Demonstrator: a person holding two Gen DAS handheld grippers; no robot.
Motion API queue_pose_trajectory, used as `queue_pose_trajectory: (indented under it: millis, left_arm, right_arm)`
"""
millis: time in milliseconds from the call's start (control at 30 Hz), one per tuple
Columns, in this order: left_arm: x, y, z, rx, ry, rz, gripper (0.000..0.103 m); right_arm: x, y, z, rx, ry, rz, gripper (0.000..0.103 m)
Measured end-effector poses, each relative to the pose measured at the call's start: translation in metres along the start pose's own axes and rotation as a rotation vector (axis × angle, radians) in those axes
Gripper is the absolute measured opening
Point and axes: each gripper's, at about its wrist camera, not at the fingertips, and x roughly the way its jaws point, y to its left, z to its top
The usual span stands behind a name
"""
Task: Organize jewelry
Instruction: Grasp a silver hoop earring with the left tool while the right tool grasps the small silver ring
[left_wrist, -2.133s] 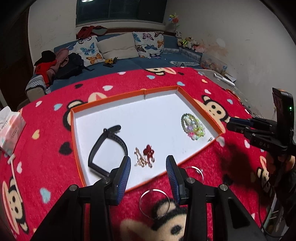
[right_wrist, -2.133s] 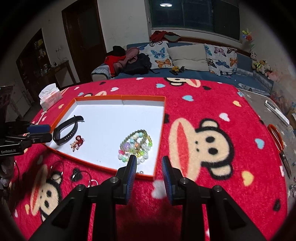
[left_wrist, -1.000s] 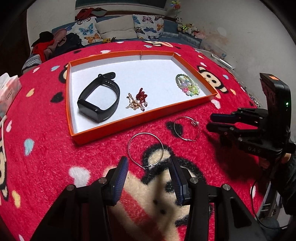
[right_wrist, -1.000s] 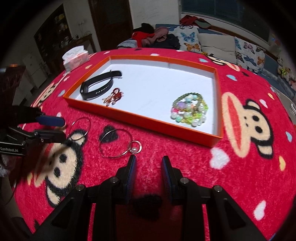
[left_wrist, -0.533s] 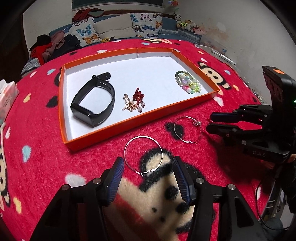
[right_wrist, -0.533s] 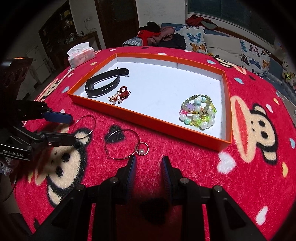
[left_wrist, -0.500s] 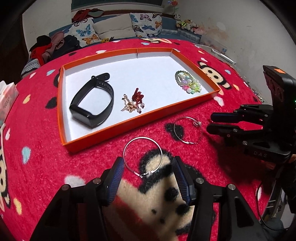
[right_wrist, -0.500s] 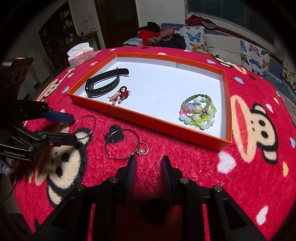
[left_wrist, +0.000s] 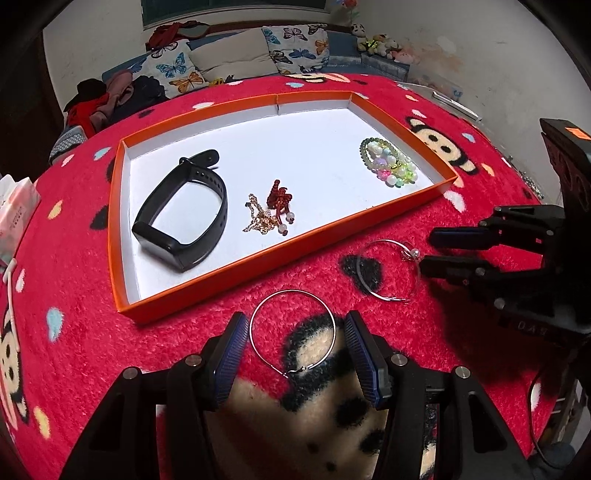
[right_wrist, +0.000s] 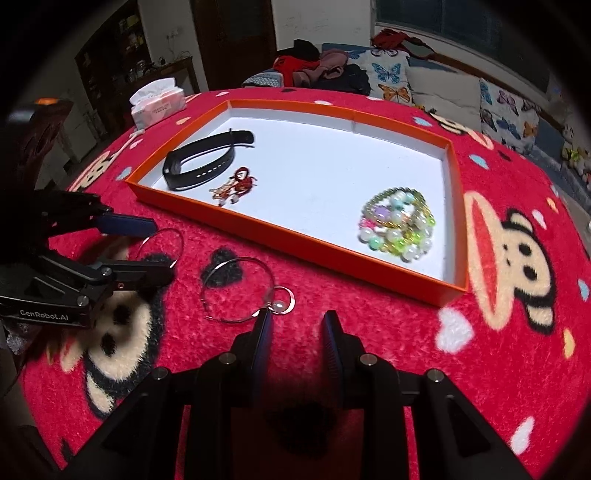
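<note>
**Jewelry: two silver hoops are not in the tray yet**

Jewelry is what you are tidying, and most of it already lies in the orange tray. Inside sit a black band, a small red and gold charm and a heap of pale beads. Two thin silver hoops lie outside the tray on the red blanket.

You look to be at the pick-up step. Your left gripper hangs low over the plain hoop, which lies just beside the near wall of the tray. Its jaws are released and stand one on each side of the hoop. They do not press on it, as far as you can see.

Your right gripper has its jaws set narrow, with nothing between them. The pearl hoop lies just ahead and a bit to the left, and its little ring and pearl sit next to the left jaw tip. You cannot tell if they touch.

Next, you probably need to go lower and squeeze the jaws on the plain hoop. Then lift it over the orange wall and set it down on the white floor of the tray.

The hoops are thin, shiny wire. They lie flat in fuzzy cloth, so they may be hard to pinch and may slip.
</note>
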Motion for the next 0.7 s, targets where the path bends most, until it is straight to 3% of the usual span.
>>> queue_pose_trajectory:
  millis: [200,400,700]
  left_arm:
    - [0.000,-0.001,-0.001,0.004,0.002,0.005,0.058]
    - [0.000,0.000,-0.002,0.006,-0.003,0.003,0.058]
    - [0.000,0.000,-0.002,0.006,-0.003,0.001,0.058]
  right_arm:
    - [-0.001,0.015,0.004,-0.048,-0.020,0.011,0.031]
    - [-0.004,0.003,0.000,-0.007,-0.025,0.045,0.031]
    - [0.003,0.006,0.005,-0.045,-0.020,0.045,0.031]
